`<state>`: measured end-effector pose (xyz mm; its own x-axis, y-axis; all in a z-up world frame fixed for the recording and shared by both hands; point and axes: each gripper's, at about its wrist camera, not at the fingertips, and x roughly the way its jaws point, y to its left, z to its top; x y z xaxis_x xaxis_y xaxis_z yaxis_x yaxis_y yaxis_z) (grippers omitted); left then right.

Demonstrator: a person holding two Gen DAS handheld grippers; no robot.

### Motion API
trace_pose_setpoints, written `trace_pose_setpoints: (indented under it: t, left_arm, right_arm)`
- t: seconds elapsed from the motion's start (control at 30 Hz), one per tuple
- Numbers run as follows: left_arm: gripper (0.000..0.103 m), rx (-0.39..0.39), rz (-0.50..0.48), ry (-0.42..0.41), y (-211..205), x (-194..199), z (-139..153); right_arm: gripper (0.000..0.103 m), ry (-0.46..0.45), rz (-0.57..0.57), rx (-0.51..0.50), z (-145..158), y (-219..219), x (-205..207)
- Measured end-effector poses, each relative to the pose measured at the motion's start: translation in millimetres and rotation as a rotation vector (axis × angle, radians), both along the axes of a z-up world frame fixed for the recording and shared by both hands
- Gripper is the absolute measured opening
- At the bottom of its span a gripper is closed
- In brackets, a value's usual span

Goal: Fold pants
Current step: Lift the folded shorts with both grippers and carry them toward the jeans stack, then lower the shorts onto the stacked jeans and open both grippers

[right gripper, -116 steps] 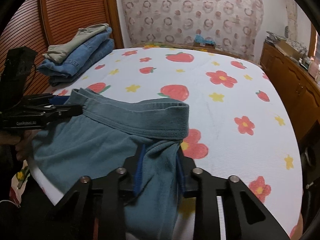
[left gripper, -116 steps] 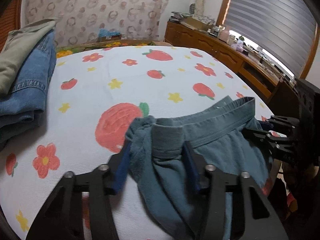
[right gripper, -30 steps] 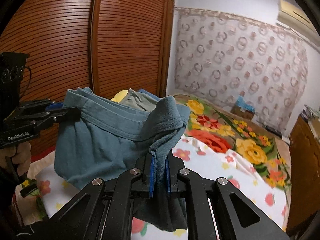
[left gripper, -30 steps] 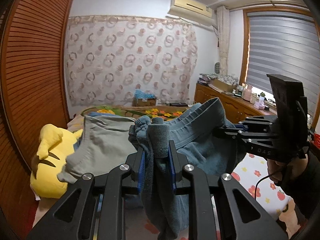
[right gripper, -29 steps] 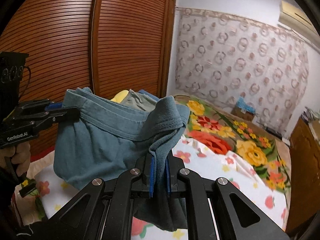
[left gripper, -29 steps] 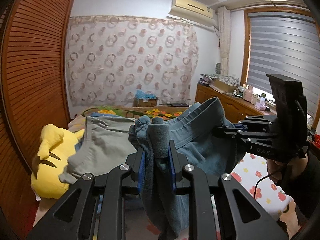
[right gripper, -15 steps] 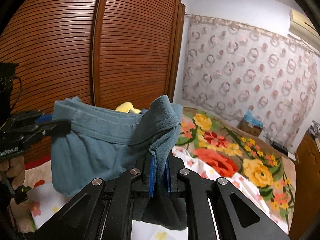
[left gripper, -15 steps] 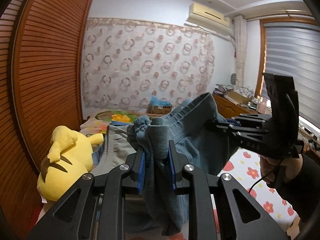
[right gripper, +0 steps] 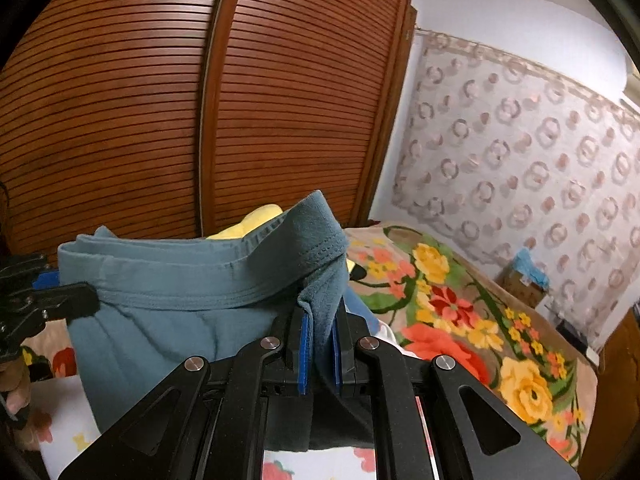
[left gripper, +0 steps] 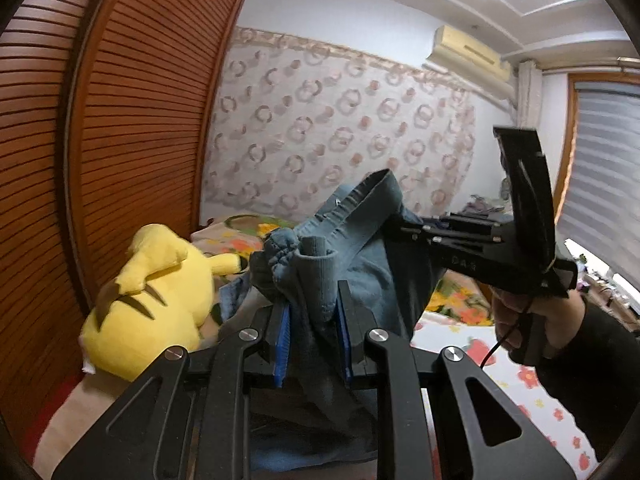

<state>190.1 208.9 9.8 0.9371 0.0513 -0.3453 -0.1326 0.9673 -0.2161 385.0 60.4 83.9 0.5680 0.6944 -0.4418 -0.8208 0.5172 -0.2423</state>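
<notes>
From the left wrist view, going left to right: slatted wooden closet doors [left gripper: 120, 120] fill the left edge, then there's a yellow plush toy [left gripper: 152, 300] lying on the bed, a bit blurry, with its lower side cut off behind the gripper frame. In the middle the left gripper [left gripper: 312, 332] is clamped on a bunched-up corner of the teal pants [left gripper: 360, 248], blue pads pressing the fabric from both sides. The pants are up in the air above the bed, waistband stretched across to the right gripper [left gripper: 404, 230], which comes in from the right with a person's hand [left gripper: 520, 320] and dark sleeve on its handle; its tips are buried in the cloth there, so you can't read the jaws from this angle. The lower part of the pants drops out of sight behind the frame. There's some other blue clothing behind, but it's hard to make out. The right wrist view settles it: left gripper [right gripper: 68, 300] at the far left edge, mostly cut off, pinching one waistband end, and the right gripper [right gripper: 320, 344] in the center, closed tight on the other end. The flowered blanket [right gripper: 460, 320] lies to the right, and the patterned curtain [right gripper: 520, 140] behind it is soft and blurred.
</notes>
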Motion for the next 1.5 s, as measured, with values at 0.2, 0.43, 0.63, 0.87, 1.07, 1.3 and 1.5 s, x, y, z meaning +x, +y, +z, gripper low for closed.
trace_pose_setpoints:
  t: [0.2,0.43,0.63,0.87,1.07,1.3,1.5]
  left_arm:
    - [0.021,0.023,0.058,0.045,-4.0,-2.5,-11.9]
    - [0.021,0.001,0.094,0.036,7.6,-8.4,-14.5]
    - [0.021,-0.005,0.107,0.082,10.7,-1.8,-26.8]
    - [0.021,-0.001,0.112,0.108,11.0,0.1,-32.8]
    - [0.022,-0.001,0.116,0.132,13.4,1.8,-37.3]
    - [0.022,0.000,0.129,0.146,13.3,0.7,-42.9]
    - [0.022,-0.001,0.129,0.182,13.9,-0.2,-51.6]
  right_arm:
    - [0.009,0.005,0.054,-0.026,-3.2,8.2,13.5]
    - [0.009,0.014,0.088,-0.048,-5.0,17.0,21.0]
    - [0.009,0.063,0.073,-0.078,-11.8,16.1,33.6]
    - [0.034,0.092,0.052,-0.057,-2.5,11.8,36.8]
    - [0.034,0.139,0.067,-0.014,2.2,-14.9,31.6]
    - [0.034,0.188,-0.001,-0.042,-17.5,-32.7,50.6]
    - [0.034,0.206,-0.096,-0.045,-25.8,-22.1,70.5]
